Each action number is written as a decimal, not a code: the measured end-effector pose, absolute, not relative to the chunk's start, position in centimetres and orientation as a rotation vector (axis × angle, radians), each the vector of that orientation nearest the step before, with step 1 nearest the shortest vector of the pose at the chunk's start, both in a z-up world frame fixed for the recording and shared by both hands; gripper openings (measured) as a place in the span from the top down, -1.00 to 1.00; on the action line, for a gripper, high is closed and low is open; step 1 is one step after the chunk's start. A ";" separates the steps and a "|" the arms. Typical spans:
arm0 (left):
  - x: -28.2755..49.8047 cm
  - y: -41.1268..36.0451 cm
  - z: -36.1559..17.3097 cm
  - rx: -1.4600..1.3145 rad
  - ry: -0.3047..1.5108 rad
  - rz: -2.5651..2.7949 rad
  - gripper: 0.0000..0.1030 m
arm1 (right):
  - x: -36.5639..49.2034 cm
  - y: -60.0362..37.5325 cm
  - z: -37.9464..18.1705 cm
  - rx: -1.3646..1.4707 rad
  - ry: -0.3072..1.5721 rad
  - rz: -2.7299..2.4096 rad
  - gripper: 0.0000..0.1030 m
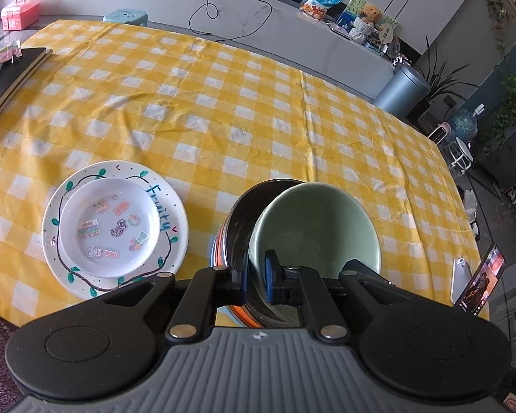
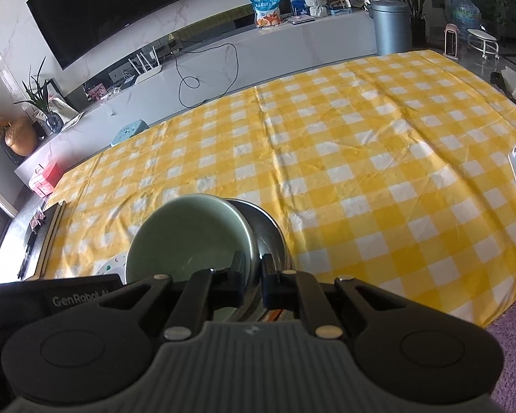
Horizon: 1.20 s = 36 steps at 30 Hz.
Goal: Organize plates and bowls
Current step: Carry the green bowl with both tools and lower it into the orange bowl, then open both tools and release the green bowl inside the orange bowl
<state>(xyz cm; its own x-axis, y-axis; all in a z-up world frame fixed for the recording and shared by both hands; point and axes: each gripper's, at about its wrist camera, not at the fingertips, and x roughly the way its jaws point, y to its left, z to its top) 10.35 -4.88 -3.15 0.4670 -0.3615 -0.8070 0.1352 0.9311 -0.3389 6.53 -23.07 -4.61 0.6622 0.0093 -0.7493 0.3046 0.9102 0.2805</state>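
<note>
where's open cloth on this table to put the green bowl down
Free: the wide checked tablecloth beyond the dishes, and the stretch right of the green bowl toward the phone. Crowded: the near edge, where the stacked plates sit left of the steel bowl, and the far-left corner with the dark board.

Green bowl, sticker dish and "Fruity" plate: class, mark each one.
Green bowl (image 1: 314, 227), left wrist view, inner wall.
Sticker dish (image 1: 110, 227), left wrist view, inner floor.
"Fruity" plate (image 1: 175, 213), left wrist view, right rim.

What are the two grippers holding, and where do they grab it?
Both hold the stacked bowls by the near rim: the left gripper pinches the green bowl, and the right gripper pinches the green bowl and steel bowl together.
</note>
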 end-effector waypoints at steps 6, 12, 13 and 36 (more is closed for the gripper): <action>10.6 -5.7 -3.3 -0.177 1.047 -0.304 0.79 | 6.9 -23.2 -5.1 0.378 0.840 -0.176 0.89; 11.0 -5.9 -3.2 -0.149 1.046 -0.284 0.78 | 7.4 -23.3 -5.7 0.384 0.859 -0.160 0.89; 11.0 -6.0 -3.2 -0.148 1.049 -0.284 0.77 | 7.4 -23.3 -5.8 0.385 0.864 -0.163 0.89; 10.5 -5.1 -1.3 -0.197 0.964 -0.298 0.66 | 6.4 -23.6 -3.4 0.383 0.746 -0.171 0.52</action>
